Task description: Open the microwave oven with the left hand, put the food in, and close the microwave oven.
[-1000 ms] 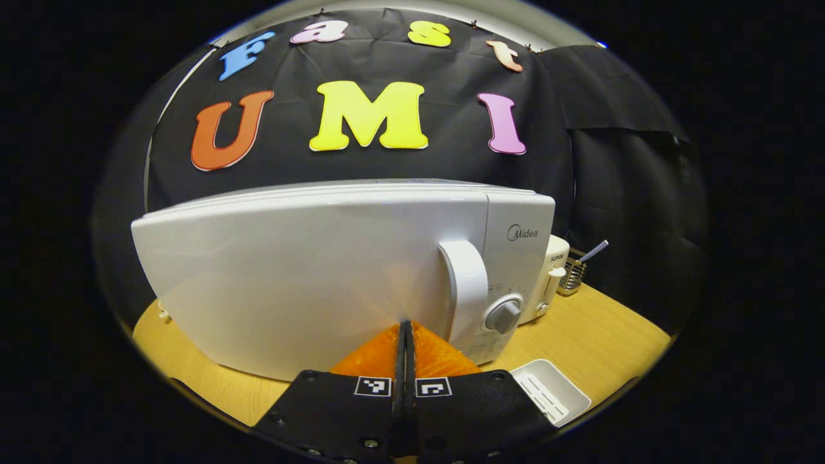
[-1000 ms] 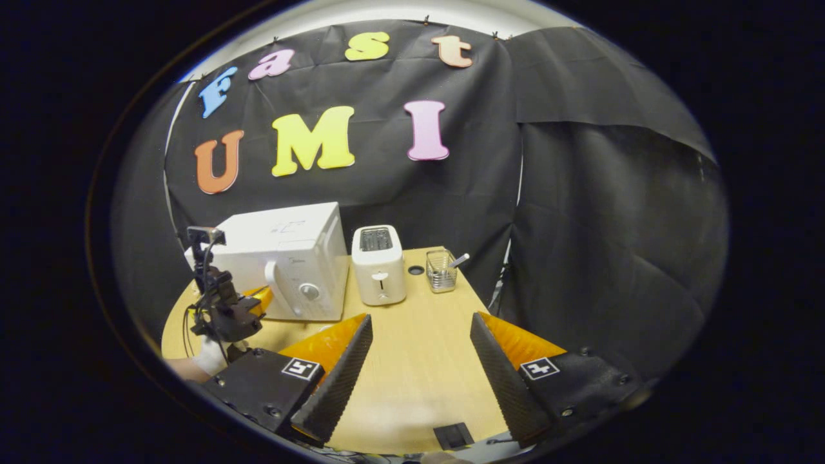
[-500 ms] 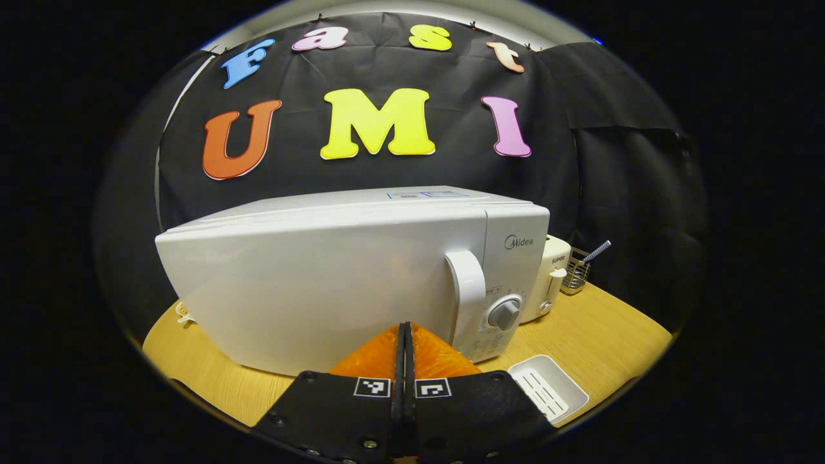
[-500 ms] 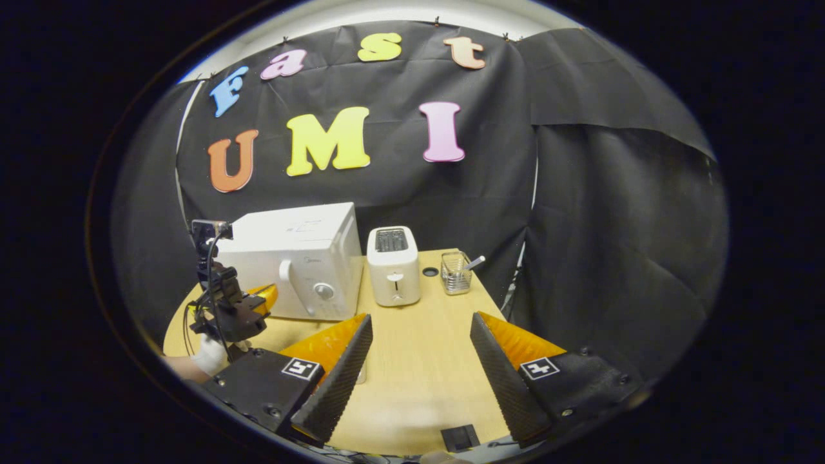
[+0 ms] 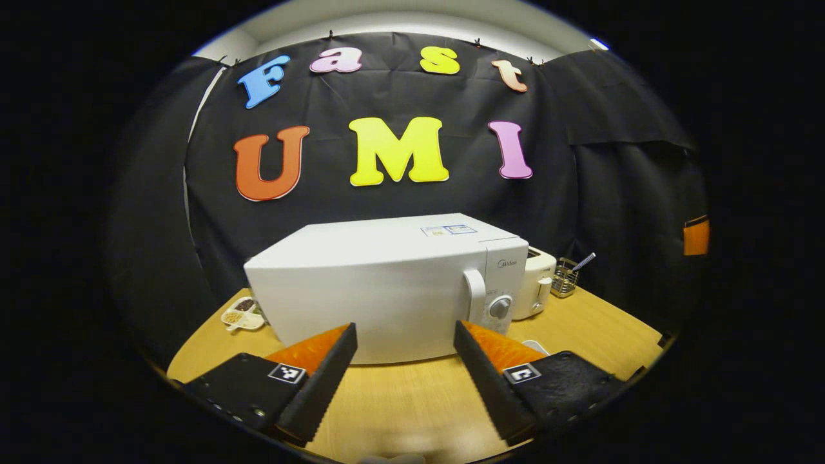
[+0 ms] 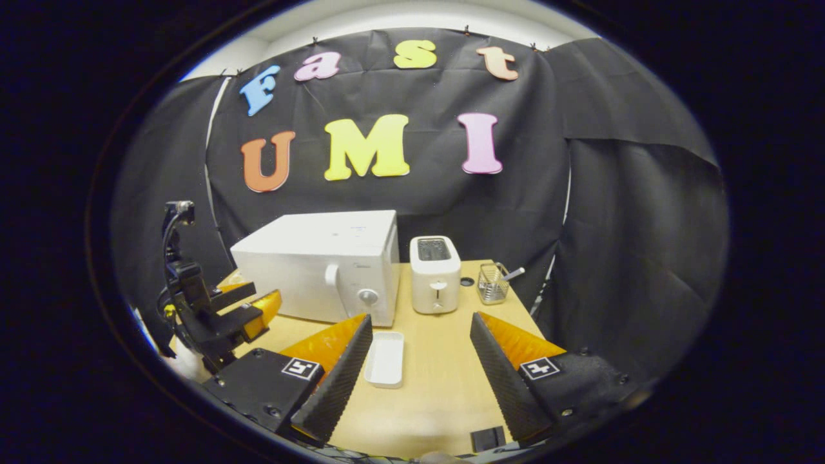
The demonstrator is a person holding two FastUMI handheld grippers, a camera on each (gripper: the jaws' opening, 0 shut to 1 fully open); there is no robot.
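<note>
The white microwave [image 5: 380, 283] stands on the wooden table [image 5: 412, 399] with its door closed, handle [image 5: 475, 298] and knob [image 5: 500, 307] at its right end. My left gripper [image 5: 405, 324] is open a short way in front of the door, nothing between its fingers. A small dish of food [image 5: 243, 315] lies left of the microwave. In the right gripper view the microwave [image 6: 322, 274] sits further off, with the left gripper [image 6: 248, 308] open to its front left. My right gripper [image 6: 421, 317] is open and empty above the table.
A white toaster [image 6: 436, 276] stands right of the microwave, then a wire basket [image 6: 493, 285] holding a utensil. An empty white tray [image 6: 385, 359] lies on the table [image 6: 438, 386] in front of the microwave's knob. A small black object [image 6: 488, 438] sits at the near edge.
My left gripper has backed away from the microwave door and gone from shut to open. The right gripper's view has pulled back, bringing the white tray into sight.
</note>
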